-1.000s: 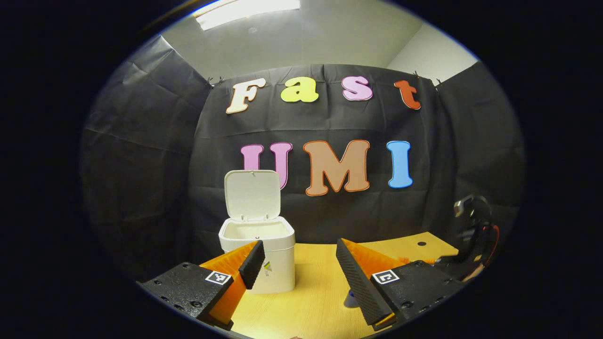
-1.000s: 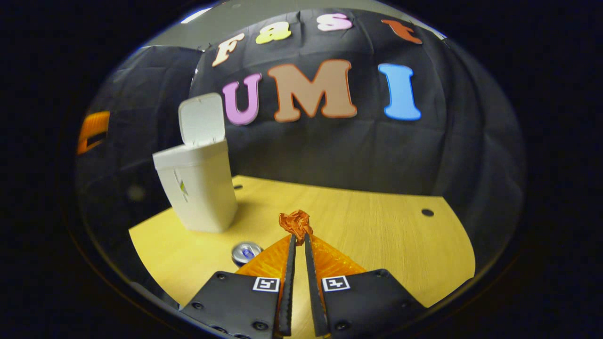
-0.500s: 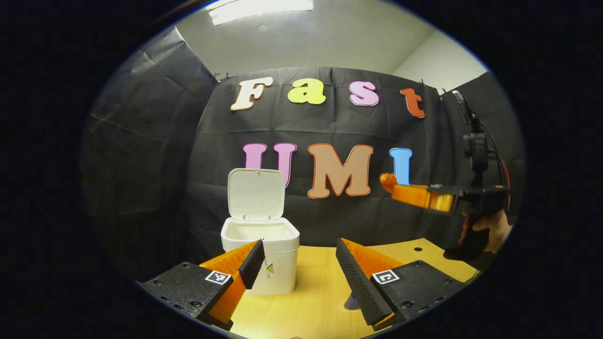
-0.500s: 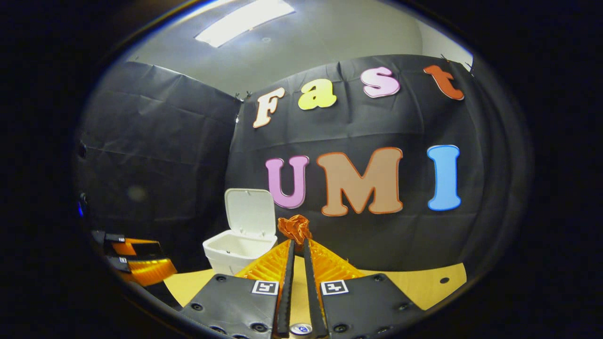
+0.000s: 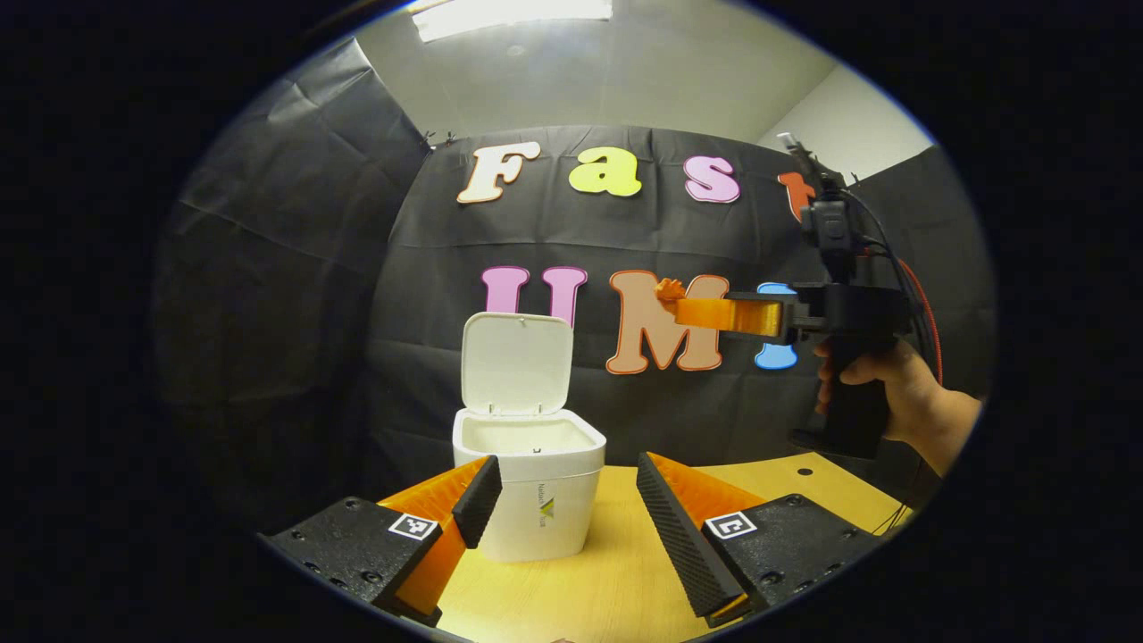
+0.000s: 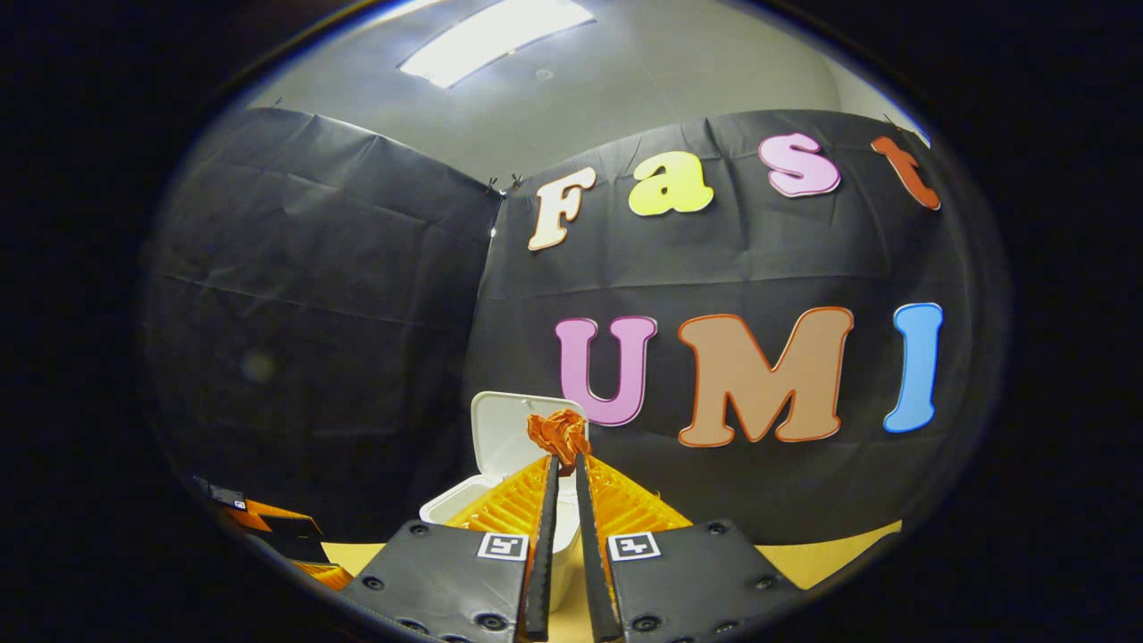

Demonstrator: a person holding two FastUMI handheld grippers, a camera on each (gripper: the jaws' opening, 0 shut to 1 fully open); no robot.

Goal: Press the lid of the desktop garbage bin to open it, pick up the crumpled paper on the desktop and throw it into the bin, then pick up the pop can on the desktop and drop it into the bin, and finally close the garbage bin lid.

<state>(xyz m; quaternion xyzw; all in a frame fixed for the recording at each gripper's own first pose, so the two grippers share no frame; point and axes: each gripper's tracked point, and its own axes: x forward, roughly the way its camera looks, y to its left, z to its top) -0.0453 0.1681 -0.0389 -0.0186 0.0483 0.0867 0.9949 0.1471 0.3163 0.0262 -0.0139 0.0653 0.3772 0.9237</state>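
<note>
The right gripper [image 6: 564,457] has its jaws pinched on the crumpled paper [image 6: 557,431], held high in the air to the right of the bin, a hand [image 5: 880,388] gripping its handle. The left gripper [image 5: 567,487] waits low, jaws spread and empty. The white bin [image 5: 529,478] stands on the wooden surface [image 5: 616,572], lid [image 5: 516,362] upright.

white bin [image 5: 543,500], orange crumpled paper [image 6: 556,432] (creased), yellow wood-grain table [image 5: 616,580]

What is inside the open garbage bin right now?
The garbage bin shows only bare white inner wall below its raised lid; its bottom is hidden by the rim.
</note>
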